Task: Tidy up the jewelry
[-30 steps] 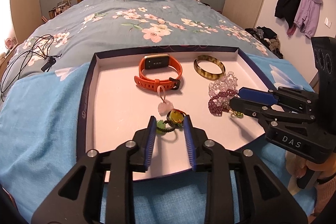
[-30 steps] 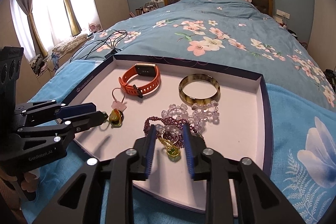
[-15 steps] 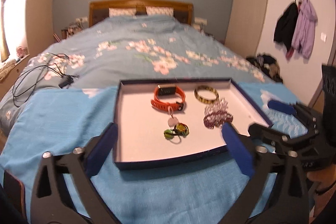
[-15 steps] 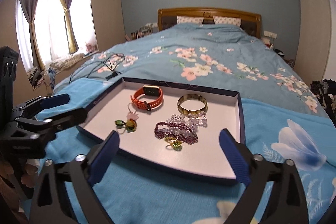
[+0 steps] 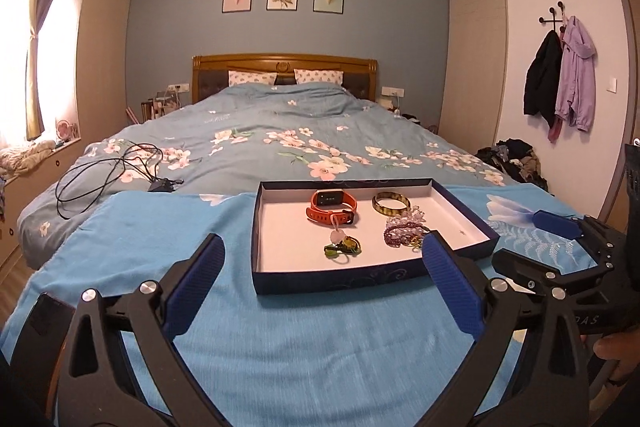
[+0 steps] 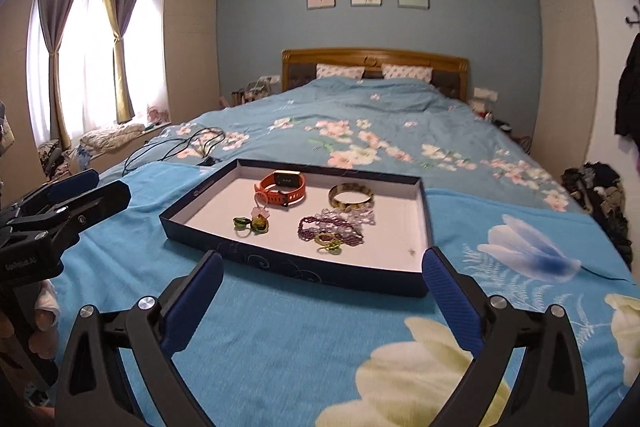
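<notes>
A dark blue box lid (image 5: pixel 332 281) (image 6: pixel 280 265) with a white floor lies on a blue blanket. In it are an orange watch (image 5: pixel 331 207) (image 6: pixel 283 188), a brown bangle (image 5: pixel 391 205) (image 6: pixel 351 198), purple and clear bead bracelets (image 5: pixel 402 229) (image 6: pixel 336 223), a pink pendant with green and yellow charms (image 5: pixel 342 245) (image 6: pixel 252 221), and a small yellow-green ring piece (image 6: pixel 329 243). My left gripper (image 5: pixel 322 257) stands wide open, short of the lid's front wall, with nothing between its fingers. Wide open too, my right gripper (image 6: pixel 322 269) sits before the lid, holding nothing.
The blue blanket (image 5: pixel 160 239) covers the foot of a floral-quilted bed (image 5: pixel 280 131). Black cables (image 5: pixel 104 171) lie on the quilt at the left. Clothes are heaped on the floor (image 5: pixel 512 155) at the right; jackets (image 5: pixel 560 83) hang on the wall.
Both grippers let go of the small charms they held over the lid, opened wide, and drew back and up. The jewelry now lies loose in the lid, farther away.
</notes>
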